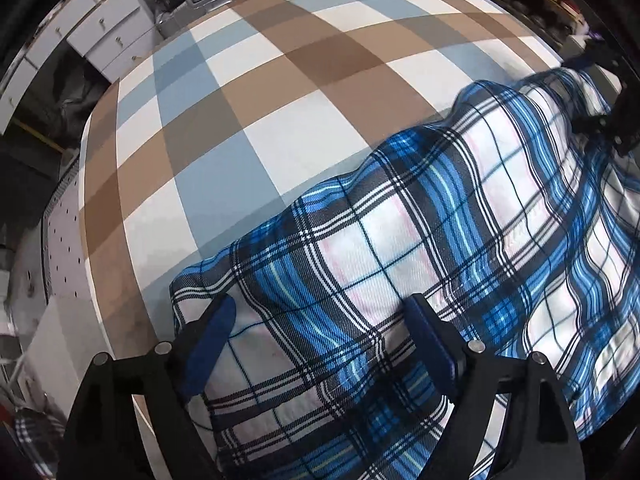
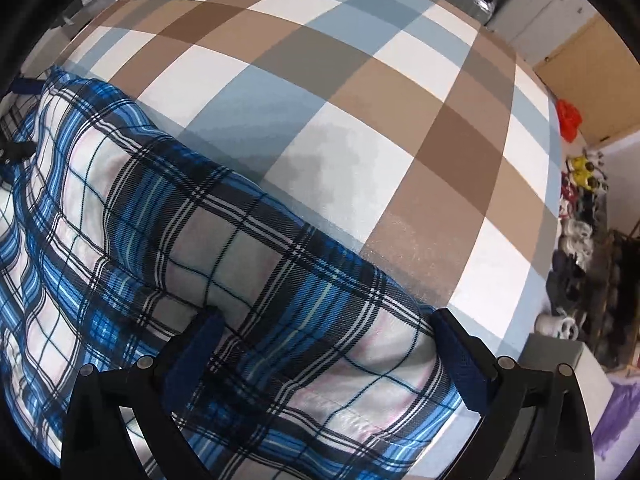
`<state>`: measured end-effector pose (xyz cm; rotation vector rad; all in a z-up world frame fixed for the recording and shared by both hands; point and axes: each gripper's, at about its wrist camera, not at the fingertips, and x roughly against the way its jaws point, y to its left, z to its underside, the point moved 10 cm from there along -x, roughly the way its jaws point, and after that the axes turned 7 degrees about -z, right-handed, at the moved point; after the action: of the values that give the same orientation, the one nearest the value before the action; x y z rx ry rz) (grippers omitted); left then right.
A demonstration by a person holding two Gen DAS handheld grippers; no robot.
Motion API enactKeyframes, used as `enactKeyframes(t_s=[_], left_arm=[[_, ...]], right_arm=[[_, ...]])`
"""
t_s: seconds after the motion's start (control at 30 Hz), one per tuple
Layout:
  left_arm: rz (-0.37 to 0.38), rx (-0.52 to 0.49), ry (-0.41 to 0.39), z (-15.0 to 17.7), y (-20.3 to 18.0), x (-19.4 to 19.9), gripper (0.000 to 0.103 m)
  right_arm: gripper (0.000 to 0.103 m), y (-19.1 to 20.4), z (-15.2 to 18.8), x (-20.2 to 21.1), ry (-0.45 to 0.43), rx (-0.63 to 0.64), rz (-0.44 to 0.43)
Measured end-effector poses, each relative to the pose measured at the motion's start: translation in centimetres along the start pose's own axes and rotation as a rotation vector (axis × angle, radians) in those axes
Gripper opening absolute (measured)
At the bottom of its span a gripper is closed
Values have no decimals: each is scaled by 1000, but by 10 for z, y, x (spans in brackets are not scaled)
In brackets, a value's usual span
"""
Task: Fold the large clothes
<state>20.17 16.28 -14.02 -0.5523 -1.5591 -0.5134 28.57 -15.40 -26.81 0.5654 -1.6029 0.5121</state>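
Fingers first: both grippers point down at the cloth with their blue pads spread wide, and nothing is pinched in either one. Biggest of all is the table (image 1: 304,64), covered in large brown, blue and white squares, and it fills the top of both views from 9 o'clock round to 3 o'clock. Next comes the blue plaid garment (image 1: 440,248), which lies along the near side of the table, puffy and already doubled over, with a wavy far edge. In the left view it fills the space from 3 o'clock down to 6 o'clock. In the right view it runs from 9 o'clock down to 6 o'clock. The left gripper (image 1: 320,320) sits at 6 o'clock over the cloth's left end, near its corner. The right gripper (image 2: 324,328) sits at 6 o'clock over the right end, and its pads (image 2: 454,350) look to be resting beside a soft bump. I think this fold has just been laid down, so the good way now is to lift both grippers straight up together. That way no pad drags the cloth. Then pat the puffy bumps flat before picking the next edge.
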Motion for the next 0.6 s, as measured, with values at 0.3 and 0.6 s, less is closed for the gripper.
enactKeyframes(t_s=[0.3,0.6], left_arm=[[-63,34,-41,-6,0,2,85],[-137,77,-18,-47,19,-13,85]], right_arm=[[103,1,-6,6,-117,-78,39],[102,-30,-49,5,-165,-143,93]])
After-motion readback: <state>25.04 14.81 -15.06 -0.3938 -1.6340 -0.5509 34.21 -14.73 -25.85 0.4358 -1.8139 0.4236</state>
